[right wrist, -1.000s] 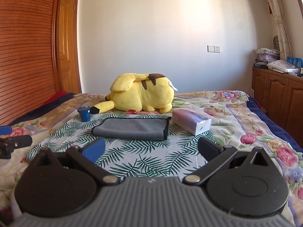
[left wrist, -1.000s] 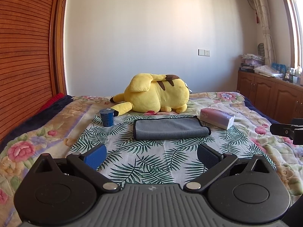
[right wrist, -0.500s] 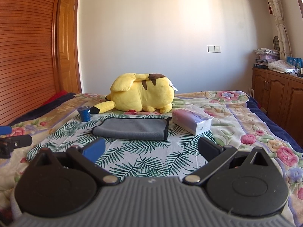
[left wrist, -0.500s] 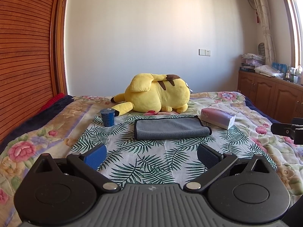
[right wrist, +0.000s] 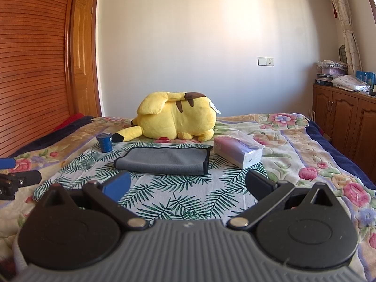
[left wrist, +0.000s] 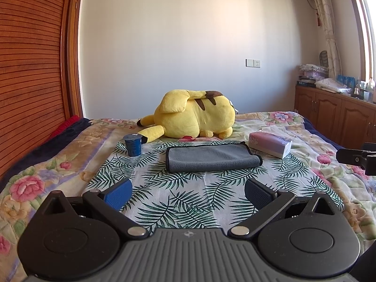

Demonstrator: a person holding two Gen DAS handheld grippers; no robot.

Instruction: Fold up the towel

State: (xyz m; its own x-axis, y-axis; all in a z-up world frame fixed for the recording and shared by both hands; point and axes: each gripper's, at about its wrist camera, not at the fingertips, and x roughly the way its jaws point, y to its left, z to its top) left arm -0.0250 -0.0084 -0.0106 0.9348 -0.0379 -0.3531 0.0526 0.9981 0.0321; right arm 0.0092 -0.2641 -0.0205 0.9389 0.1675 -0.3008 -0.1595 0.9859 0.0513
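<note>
A grey towel [left wrist: 211, 157] with a dark border lies folded flat on a leaf-print cloth [left wrist: 178, 202] on the bed; it also shows in the right wrist view [right wrist: 162, 161]. My left gripper [left wrist: 188, 191] is open and empty, held well short of the towel. My right gripper [right wrist: 188, 185] is open and empty, also short of the towel. The tip of the right gripper shows at the right edge of the left wrist view [left wrist: 354, 158], and the left gripper's tip shows at the left edge of the right wrist view [right wrist: 14, 178].
A yellow plush toy [left wrist: 195, 117] lies behind the towel. A blue cup [left wrist: 133, 144] stands to its left and a tissue pack [left wrist: 270, 144] to its right. A wooden wardrobe [left wrist: 30, 70] is on the left, cabinets [left wrist: 333, 115] on the right.
</note>
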